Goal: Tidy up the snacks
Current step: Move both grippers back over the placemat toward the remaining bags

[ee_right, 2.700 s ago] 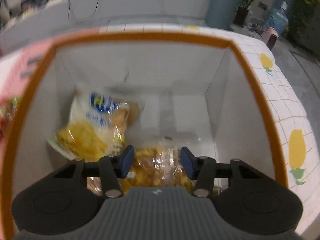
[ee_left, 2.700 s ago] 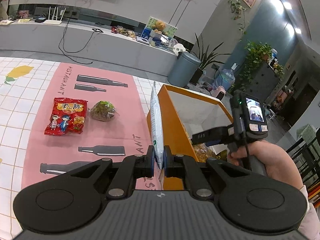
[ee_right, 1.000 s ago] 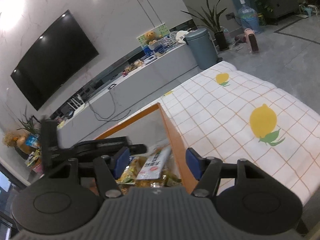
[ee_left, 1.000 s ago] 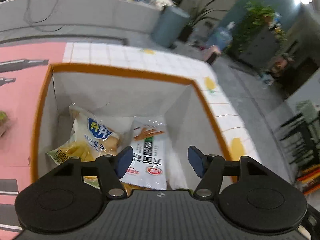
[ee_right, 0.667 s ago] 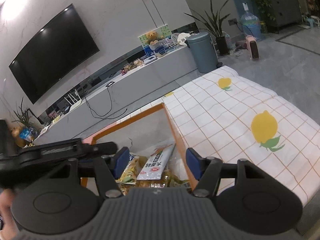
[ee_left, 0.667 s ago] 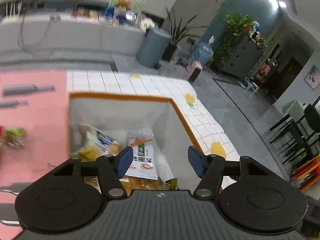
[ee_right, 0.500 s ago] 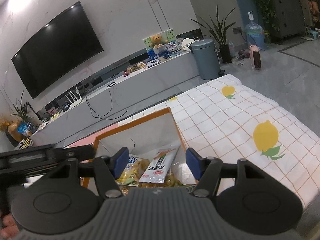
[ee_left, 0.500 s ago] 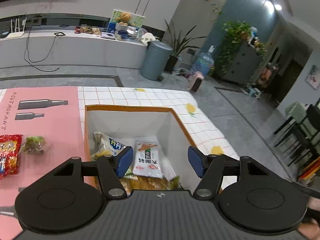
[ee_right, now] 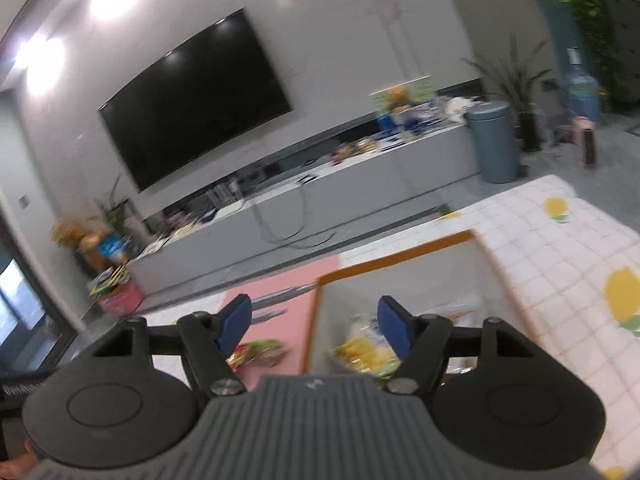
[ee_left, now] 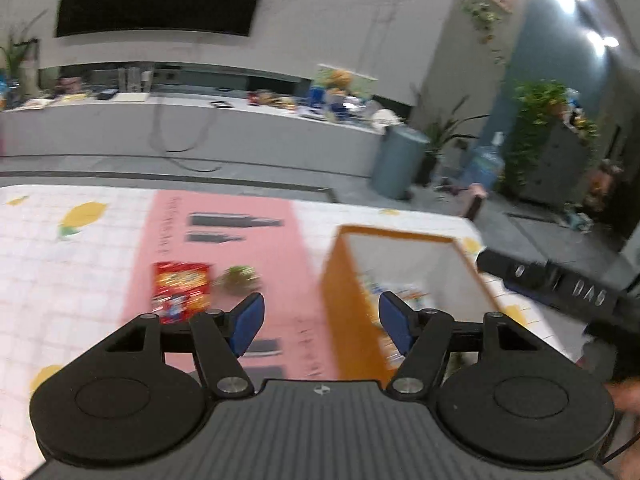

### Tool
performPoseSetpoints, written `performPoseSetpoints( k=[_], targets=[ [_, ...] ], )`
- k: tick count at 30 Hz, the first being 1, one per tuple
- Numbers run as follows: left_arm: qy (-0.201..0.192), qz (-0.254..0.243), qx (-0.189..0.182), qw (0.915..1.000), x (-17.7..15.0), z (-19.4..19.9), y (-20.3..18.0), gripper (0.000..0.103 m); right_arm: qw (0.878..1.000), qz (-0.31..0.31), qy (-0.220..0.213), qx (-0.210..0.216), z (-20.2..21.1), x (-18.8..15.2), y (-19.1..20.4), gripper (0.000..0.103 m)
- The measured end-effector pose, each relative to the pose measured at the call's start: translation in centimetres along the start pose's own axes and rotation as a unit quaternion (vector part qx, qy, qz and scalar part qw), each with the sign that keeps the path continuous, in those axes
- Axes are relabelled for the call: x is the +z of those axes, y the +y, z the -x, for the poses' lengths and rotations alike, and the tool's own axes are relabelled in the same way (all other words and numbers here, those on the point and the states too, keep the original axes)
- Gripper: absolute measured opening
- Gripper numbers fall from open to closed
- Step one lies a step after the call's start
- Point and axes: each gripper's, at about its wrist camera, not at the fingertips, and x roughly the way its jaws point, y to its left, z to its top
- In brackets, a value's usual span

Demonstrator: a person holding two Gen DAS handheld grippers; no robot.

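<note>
Your table (ee_left: 80,264) in its lemon-print cloth carries a pink mat (ee_left: 280,248) and the orange box (ee_left: 344,300), snack packets inside. On the mat lie a red packet (ee_left: 181,291) and a green-filled bag (ee_left: 239,278). Your left gripper (ee_left: 320,322) and right gripper (ee_right: 314,326) are both opening, holding nothing.

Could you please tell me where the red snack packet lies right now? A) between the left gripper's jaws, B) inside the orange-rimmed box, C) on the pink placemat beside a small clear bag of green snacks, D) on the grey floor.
C: in the left wrist view the red snack packet lies flat on the pink placemat, next to the small clear bag of green snacks, outside the orange-rimmed box.
</note>
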Motion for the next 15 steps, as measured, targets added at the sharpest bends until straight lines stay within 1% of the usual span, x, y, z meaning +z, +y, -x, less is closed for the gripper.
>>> performPoseSetpoints(
  k=[3,6,7,8,10,12,15],
  targets=[
    [0.000,-0.004,0.033,0.9994,-1.2,0.3,1.5,0.077,1.000,0.027,0.006,0.012,-0.8,-0.7,2.0,0.076],
    [-0.003,0.007,0.055,0.9984,-2.2,1.0,3.3,0.077,0.998,0.043,0.019,0.036,-1.6,-1.3,4.1,0.089],
    [-0.002,0.012,0.061,0.9981,-2.5,1.1,4.1,0.077,0.998,0.045,0.020,0.045,-1.9,-1.5,4.9,0.096],
    [0.001,0.012,0.067,0.9977,-2.6,1.0,4.7,0.077,0.997,0.050,0.019,0.047,-2.0,-1.7,5.5,0.098],
    [-0.001,0.008,0.085,0.9964,-2.9,1.4,6.1,0.077,0.997,0.071,0.017,0.039,-2.5,-2.3,6.9,0.100],
    [-0.006,0.016,0.101,0.9947,-3.1,1.5,7.2,0.077,0.995,0.090,0.018,0.030,-3.1,-3.0,8.1,0.100],
    [0.001,0.031,0.110,0.9934,-3.3,1.3,9.3,0.077,0.996,0.083,0.040,0.014,-4.7,-3.6,8.4,0.100]
  ],
)
